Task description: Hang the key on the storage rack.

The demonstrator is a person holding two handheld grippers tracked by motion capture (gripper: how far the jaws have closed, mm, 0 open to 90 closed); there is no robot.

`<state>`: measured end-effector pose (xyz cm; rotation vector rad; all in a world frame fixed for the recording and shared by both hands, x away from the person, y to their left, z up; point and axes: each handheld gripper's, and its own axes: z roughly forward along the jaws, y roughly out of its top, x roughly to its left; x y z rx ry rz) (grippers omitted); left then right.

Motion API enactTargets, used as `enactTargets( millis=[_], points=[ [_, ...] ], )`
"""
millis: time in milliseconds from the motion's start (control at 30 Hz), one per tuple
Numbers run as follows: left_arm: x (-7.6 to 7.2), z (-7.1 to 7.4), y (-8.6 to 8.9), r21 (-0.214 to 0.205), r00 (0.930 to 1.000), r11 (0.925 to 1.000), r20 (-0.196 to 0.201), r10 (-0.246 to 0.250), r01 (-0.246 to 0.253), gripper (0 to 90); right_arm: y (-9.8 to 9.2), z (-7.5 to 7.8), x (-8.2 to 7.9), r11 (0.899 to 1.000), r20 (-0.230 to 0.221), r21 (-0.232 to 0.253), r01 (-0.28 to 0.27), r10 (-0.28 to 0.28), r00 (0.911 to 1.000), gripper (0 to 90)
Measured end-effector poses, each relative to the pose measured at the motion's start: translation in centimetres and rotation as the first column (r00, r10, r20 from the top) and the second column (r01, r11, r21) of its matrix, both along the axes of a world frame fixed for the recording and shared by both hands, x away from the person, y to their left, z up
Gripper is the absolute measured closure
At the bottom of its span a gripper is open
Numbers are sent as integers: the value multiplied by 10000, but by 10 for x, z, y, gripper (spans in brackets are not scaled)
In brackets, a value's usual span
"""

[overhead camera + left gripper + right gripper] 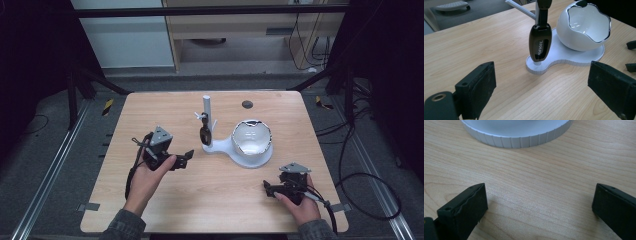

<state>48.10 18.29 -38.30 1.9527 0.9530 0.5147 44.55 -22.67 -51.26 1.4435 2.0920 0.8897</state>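
A: The car key fob [540,42] hangs from a peg on the white post [206,107] of the key stand [225,146], its lower end just above the stand's small lobe. The left claw [186,157] sits just to its left on the counter [165,107], jaws spread wide with nothing between them.

B: And the right claw [268,188]?

A: Also wide open and empty, low over the wood near the counter's front right, well apart from the fob. Its own view looks at the ribbed edge of the stand's base [516,135].

B: How would the fob handle?

A: By the look of it, light and rigid, a glossy dark shell, so likely a bit slippery. Best taken across its flat faces around the middle, below the loop, so the pads bear on broad surfaces rather than the rounded edges. It hangs freely and would probably swing at a nudge.

B: Anything fragile close by?

A: The white bowl [252,137] with the chrome, broken-shell rim stands on the stand's larger lobe, just right of the fob. It looks like glazed ceramic, and a knock could chip it or shift the stand.

B: Room to move?

A: Plenty on the left and front of the stand, where the wood is bare. An approach from the left side keeps the jaws away from the bowl. The stand itself is well in from every counter edge.
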Motion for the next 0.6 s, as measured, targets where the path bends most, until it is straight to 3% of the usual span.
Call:
enactTargets(
  millis=[167,200,267,400,600],
  points=[
    [-9,-2,14,95,9996,9997,191,213,-215,74,0,0,0,10000,12,23,2,-2,10000,4],
    [-14,-6,21,376,9994,9989,221,267,-275,74,0,0,0,10000,14,25,8,-8,10000,4],
    [-16,-8,24,393,9991,9986,224,355,-363,74,0,0,0,10000,14,22,6,-6,10000,4],
    [-24,-14,39,271,9983,9980,133,563,-566,76,0,0,0,10000,14,15,12,-12,10000,4],
    [-29,-23,64,503,9951,9939,-95,985,-979,75,0,0,0,10000,12,17,14,-14,10000,4]
  ],
)
